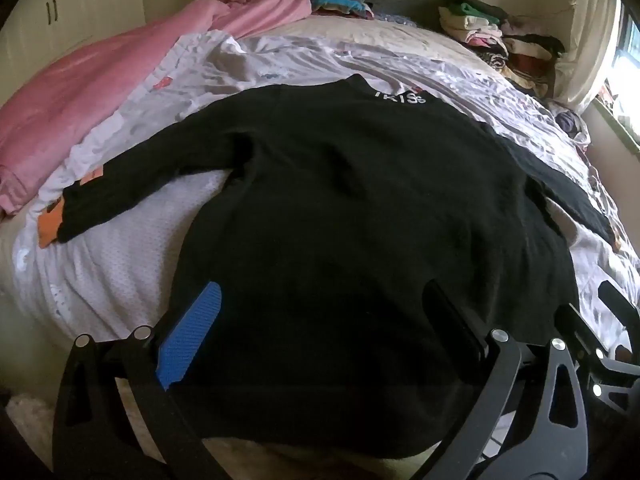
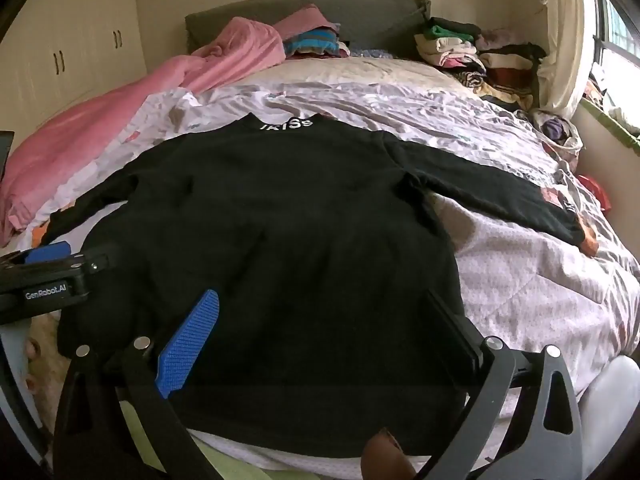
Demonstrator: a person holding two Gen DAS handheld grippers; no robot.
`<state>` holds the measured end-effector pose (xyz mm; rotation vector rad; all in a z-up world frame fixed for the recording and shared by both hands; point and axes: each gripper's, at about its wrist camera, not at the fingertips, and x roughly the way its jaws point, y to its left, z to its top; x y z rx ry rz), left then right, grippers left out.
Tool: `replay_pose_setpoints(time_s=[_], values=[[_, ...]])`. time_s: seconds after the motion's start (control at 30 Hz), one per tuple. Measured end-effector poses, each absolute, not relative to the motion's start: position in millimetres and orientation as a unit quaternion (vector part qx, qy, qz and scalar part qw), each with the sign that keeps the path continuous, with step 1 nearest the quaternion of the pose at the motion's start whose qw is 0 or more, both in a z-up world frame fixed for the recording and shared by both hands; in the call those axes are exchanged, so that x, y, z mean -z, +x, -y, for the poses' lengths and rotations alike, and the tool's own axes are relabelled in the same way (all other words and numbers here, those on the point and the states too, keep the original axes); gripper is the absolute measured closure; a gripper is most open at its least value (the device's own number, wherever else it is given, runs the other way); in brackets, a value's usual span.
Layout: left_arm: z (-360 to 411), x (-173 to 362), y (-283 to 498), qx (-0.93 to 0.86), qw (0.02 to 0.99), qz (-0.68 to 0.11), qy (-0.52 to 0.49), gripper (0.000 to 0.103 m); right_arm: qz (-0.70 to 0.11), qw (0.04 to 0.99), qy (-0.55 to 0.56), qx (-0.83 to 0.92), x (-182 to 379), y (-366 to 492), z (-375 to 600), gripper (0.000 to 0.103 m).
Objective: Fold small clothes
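Note:
A black long-sleeved sweater [image 1: 340, 208] with white letters on its collar lies spread flat on the bed, collar away from me, both sleeves out to the sides. It also shows in the right wrist view [image 2: 288, 240]. My left gripper [image 1: 320, 308] is open and empty over the sweater's hem at its left part, blue pad [image 1: 192, 336] on one finger. My right gripper [image 2: 324, 320] is open and empty over the hem's right part. The left gripper's body [image 2: 52, 276] shows at the left of the right wrist view.
The bed has a pale quilt [image 2: 532, 292] under the sweater. A pink blanket [image 1: 88, 108] lies along the left. Stacks of folded clothes [image 2: 480, 60] sit at the far right by the headboard, and a striped pile [image 2: 312, 44] at the back middle. Cupboards [image 2: 80, 52] stand left.

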<state>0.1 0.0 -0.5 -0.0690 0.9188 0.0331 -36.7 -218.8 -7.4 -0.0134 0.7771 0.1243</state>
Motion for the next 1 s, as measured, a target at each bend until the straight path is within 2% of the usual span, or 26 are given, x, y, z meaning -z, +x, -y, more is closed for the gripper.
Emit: replay_pose_setpoints(time_s=[1.0], values=[[16, -5, -4, -0.015, 0.897, -0.441, -0.033, 0.008, -0.371, 0.927, -0.003, -0.057, -1, -41, 214, 0.004]])
